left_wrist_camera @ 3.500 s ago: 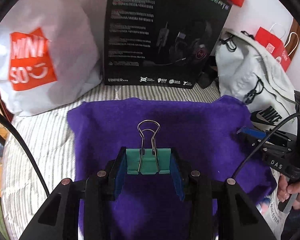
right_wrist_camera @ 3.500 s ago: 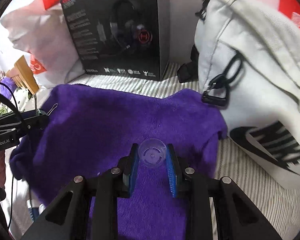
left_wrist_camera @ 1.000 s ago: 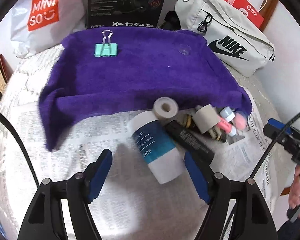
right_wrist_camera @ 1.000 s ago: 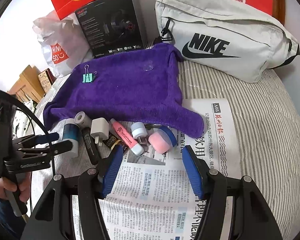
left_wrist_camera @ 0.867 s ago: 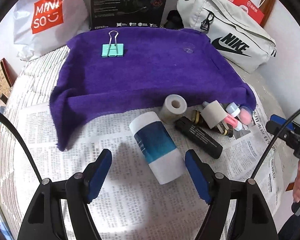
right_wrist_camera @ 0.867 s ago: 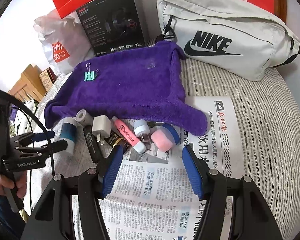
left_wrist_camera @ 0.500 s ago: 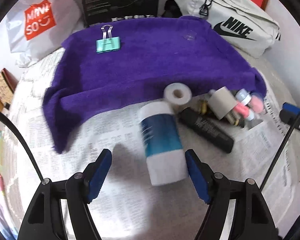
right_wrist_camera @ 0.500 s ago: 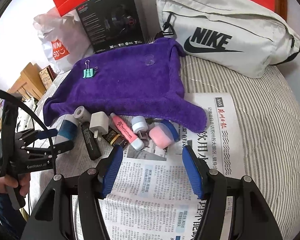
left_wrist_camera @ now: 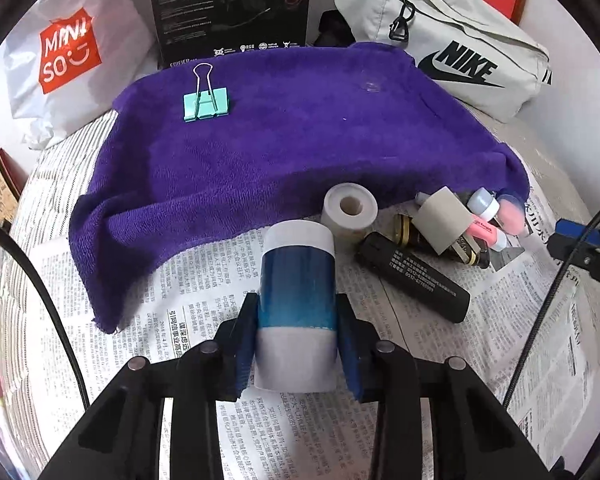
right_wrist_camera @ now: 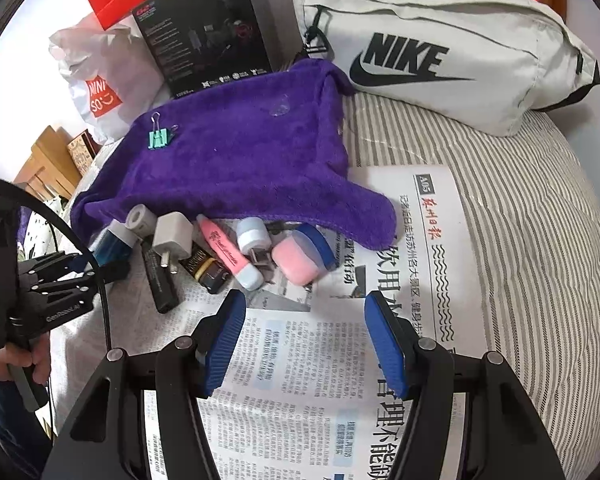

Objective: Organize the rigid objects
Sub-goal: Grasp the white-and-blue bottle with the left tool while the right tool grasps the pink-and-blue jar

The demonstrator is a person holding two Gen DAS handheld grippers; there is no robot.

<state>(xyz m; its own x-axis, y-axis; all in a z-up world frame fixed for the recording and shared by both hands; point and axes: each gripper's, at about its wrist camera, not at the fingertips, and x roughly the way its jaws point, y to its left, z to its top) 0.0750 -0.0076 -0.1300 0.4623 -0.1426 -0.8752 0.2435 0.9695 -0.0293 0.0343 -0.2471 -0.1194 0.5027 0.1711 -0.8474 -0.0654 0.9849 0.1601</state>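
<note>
My left gripper (left_wrist_camera: 296, 336) is shut on a blue and white tube (left_wrist_camera: 297, 300) that lies on the newspaper (left_wrist_camera: 204, 320). On the purple towel (left_wrist_camera: 284, 152) lie a teal binder clip (left_wrist_camera: 206, 106) and a small clear cap (left_wrist_camera: 371, 86). Along the towel's front edge lie a tape roll (left_wrist_camera: 350, 214), a black stick (left_wrist_camera: 414, 276), a white charger (right_wrist_camera: 172, 238), a pink tube (right_wrist_camera: 230, 258) and a pink and blue case (right_wrist_camera: 302, 254). My right gripper (right_wrist_camera: 305, 344) is open and empty above the newspaper (right_wrist_camera: 340, 360), just short of the pink case.
A grey Nike bag (right_wrist_camera: 440, 44) lies at the back right. A black headset box (left_wrist_camera: 230, 8) and a white Miniso bag (left_wrist_camera: 66, 56) stand behind the towel. The striped bedsheet (right_wrist_camera: 540, 240) extends to the right.
My left gripper has moved forward and closed on the blue and white tube. My right gripper has stayed open and moved slightly closer to the pile.
</note>
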